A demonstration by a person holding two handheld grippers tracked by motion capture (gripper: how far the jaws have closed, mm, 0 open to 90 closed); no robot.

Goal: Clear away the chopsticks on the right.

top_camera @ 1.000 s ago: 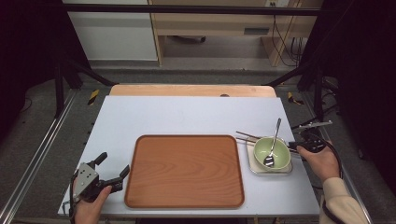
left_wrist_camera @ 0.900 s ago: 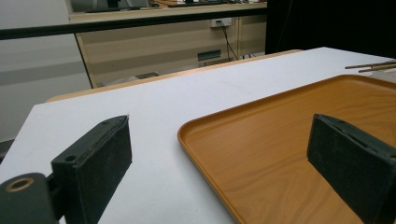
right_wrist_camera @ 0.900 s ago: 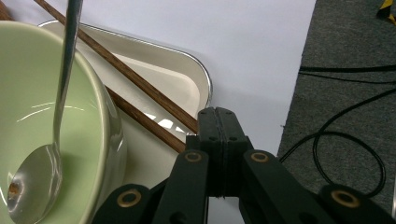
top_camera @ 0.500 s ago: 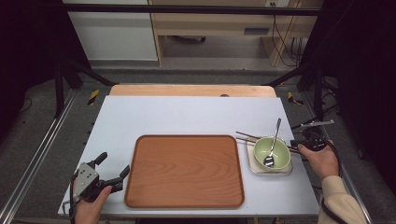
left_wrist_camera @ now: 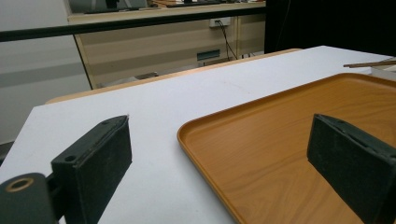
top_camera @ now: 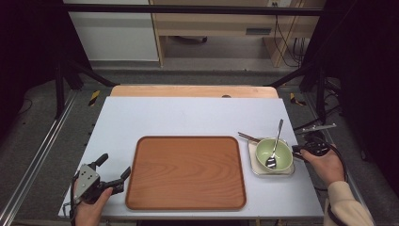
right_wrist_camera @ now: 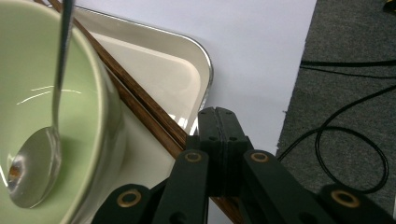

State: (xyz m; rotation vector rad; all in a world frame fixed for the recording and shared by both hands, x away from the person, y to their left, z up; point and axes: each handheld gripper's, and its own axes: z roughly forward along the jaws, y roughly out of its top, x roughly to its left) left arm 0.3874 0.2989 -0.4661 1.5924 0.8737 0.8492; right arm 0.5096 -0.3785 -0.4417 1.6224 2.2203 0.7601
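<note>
Chopsticks [right_wrist_camera: 140, 105] lie across the small white tray [right_wrist_camera: 177, 60] at the right side of the white table [top_camera: 188, 117], passing under the pale green bowl [top_camera: 274, 154] that sits on that tray. The right gripper [top_camera: 301, 151] rests at the tray's right edge, its jaws pressed flat together; in the right gripper view the near end of the wooden sticks runs under the closed jaws, and it cannot be told whether they pinch the sticks or merely sit above them. A metal spoon [top_camera: 275, 146] stands in the bowl, its head on the bottom and its handle leaning out over the far rim.

The left gripper [top_camera: 110, 173] is held at the near left corner of the table, jaws spread wide with nothing between them, one jaw just beside the edge of the large wooden tray [top_camera: 188, 172]. That tray lies bare in the middle of the table, just beside the small white one.
</note>
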